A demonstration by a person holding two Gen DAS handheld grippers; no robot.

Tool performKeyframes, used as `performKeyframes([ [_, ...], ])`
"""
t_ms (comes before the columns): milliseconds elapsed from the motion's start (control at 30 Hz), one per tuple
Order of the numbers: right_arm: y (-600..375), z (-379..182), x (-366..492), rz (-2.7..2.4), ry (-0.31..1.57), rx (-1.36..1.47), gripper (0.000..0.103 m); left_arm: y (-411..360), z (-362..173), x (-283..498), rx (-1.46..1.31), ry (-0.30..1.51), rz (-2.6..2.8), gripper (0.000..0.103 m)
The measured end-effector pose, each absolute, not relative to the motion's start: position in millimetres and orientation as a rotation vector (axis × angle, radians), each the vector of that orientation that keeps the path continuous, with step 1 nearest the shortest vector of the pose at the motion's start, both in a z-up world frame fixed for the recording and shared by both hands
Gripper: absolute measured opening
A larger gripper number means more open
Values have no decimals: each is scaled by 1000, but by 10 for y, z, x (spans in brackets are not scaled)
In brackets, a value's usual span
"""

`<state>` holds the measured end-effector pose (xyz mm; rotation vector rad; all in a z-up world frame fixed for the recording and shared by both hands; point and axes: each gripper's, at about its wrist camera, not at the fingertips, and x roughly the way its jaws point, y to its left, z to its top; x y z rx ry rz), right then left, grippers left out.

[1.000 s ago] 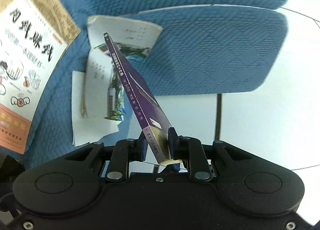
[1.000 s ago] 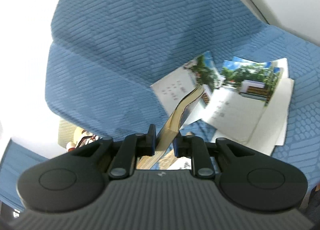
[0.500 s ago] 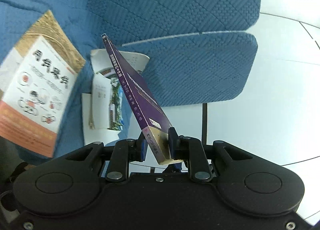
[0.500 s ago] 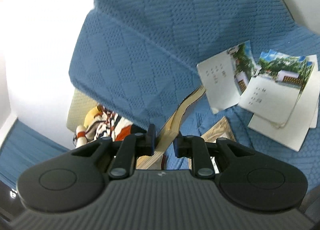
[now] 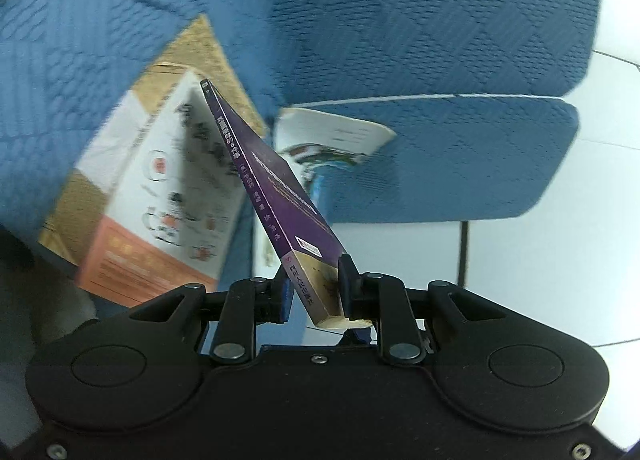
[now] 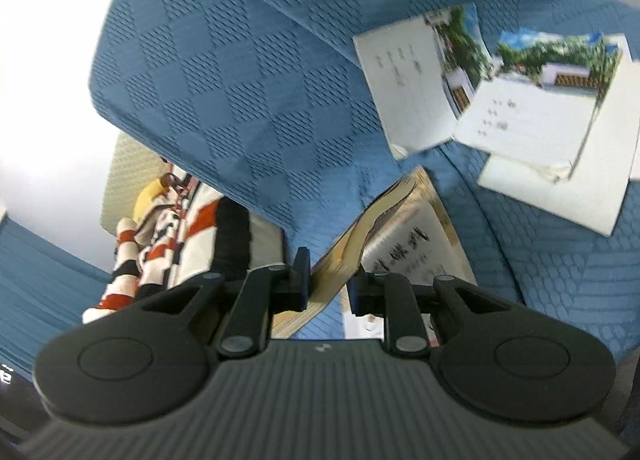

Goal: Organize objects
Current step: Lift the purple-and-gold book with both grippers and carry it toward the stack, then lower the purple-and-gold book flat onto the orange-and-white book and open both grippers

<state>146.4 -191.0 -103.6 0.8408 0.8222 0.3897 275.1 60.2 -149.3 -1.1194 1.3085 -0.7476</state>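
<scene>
A purple paperback (image 5: 276, 196) stands tilted with its spine toward the left wrist camera, and my left gripper (image 5: 314, 288) is shut on its lower corner. In the right wrist view the same book's yellowed page edges (image 6: 360, 228) run between the jaws of my right gripper (image 6: 328, 284), which is shut on it. Just behind it a brown, white and orange book (image 5: 160, 196) lies flat on the blue quilted sofa (image 5: 400, 40); its cover (image 6: 416, 244) also shows in the right wrist view.
Two thin booklets with landscape photos (image 6: 420, 80) (image 6: 540, 100) and a white sheet (image 6: 560, 196) lie further back on the seat. One booklet (image 5: 332, 136) leans by the armrest. A red, white and black striped plush toy (image 6: 160, 228) sits left of the sofa. White floor (image 5: 540, 260) is at right.
Both grippers have carried the purple book across and slightly down toward the brown-and-white book, which now looms close behind it. The booklets have slid away in both views, and the plush toy has come into sight.
</scene>
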Motion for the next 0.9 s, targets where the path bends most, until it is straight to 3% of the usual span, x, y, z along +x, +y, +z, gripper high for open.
performKeyframes([
  [633, -1764, -1879, 1303, 332, 995, 855, 22, 659, -2087, 2648, -907, 1362, -661, 26],
  [900, -1800, -2009, 1295, 310, 1028, 862, 26, 582, -2057, 2603, -785, 1373, -631, 32],
])
